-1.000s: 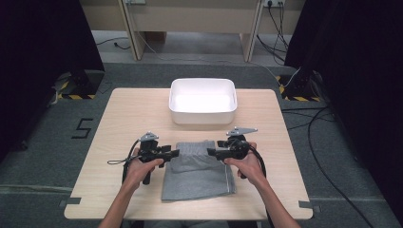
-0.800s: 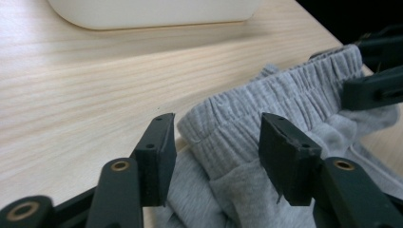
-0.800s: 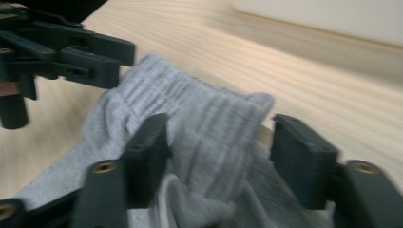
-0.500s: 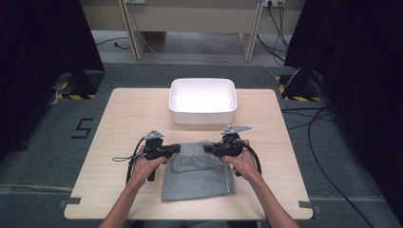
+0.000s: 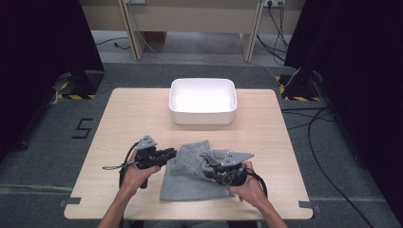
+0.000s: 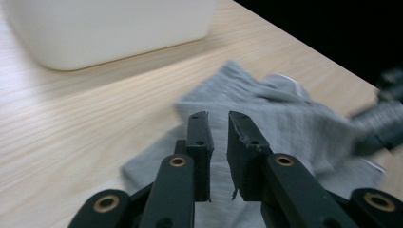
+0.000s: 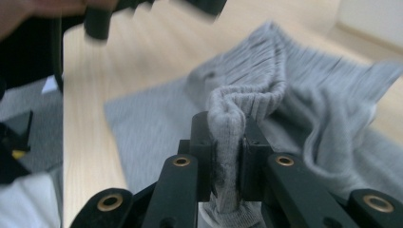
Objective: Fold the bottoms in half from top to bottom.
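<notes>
A wooden table [image 5: 142,114] is seen from above, with two hand-held grippers worked over a grey garment [image 5: 190,183] spread on its near half. At the left, the left gripper [image 5: 172,153] is held level at the garment's left edge. In the left gripper view its jaws, which have just been closing and then easing apart slightly, are seen nearly together with a narrow gap left between them and no cloth caught; the grey garment [image 6: 285,123] lies beyond and beneath them. Toward the right, the right gripper [image 5: 212,172] is held over the garment's near right part, its jaws having just been closing. In the right gripper view a ribbed fold of the grey garment [image 7: 228,128] is pinched between the jaws and is lifted into a ridge above the flat cloth. Beyond the garment, well apart from it, a white tub [image 5: 203,118] stands at the table's far middle.
</notes>
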Available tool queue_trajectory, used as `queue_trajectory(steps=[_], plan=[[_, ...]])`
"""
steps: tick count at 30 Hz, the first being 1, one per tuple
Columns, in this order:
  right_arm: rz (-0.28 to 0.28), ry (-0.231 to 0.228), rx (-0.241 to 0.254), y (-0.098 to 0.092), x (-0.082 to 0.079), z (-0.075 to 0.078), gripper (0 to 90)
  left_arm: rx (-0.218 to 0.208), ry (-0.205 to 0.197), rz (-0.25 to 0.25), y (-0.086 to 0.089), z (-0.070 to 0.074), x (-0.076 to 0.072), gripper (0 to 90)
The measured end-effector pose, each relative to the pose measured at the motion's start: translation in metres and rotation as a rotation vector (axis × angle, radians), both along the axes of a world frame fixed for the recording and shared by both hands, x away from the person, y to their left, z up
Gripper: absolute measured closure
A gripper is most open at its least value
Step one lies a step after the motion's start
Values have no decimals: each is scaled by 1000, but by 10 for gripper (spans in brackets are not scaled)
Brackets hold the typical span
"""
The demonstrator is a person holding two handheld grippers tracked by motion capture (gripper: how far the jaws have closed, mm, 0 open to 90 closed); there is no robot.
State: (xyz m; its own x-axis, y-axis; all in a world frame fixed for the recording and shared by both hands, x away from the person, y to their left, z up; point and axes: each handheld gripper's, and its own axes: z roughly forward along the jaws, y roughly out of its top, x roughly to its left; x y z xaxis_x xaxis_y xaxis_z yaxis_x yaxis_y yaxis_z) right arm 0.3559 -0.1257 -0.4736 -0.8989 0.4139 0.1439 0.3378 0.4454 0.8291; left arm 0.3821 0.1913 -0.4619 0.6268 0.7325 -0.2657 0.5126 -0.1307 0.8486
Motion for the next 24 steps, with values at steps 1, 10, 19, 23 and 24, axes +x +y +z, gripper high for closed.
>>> queue_trajectory(steps=[1,10,19,23,24], plan=[[1,1,-13,-1,-4,-4,803,-1,5,9,2,-1,2,760],[6,28,-34,-5,-18,-25,684,-10,65,40,-5,-16,19,671],[-71,-12,51,-21,-12,10,556,1,121,58,-8,-31,34,631],[-157,-17,47,-28,11,21,546,-17,143,56,-10,-37,40,623],[-170,-12,43,-28,15,22,542,-16,144,52,-11,-38,41,622]])
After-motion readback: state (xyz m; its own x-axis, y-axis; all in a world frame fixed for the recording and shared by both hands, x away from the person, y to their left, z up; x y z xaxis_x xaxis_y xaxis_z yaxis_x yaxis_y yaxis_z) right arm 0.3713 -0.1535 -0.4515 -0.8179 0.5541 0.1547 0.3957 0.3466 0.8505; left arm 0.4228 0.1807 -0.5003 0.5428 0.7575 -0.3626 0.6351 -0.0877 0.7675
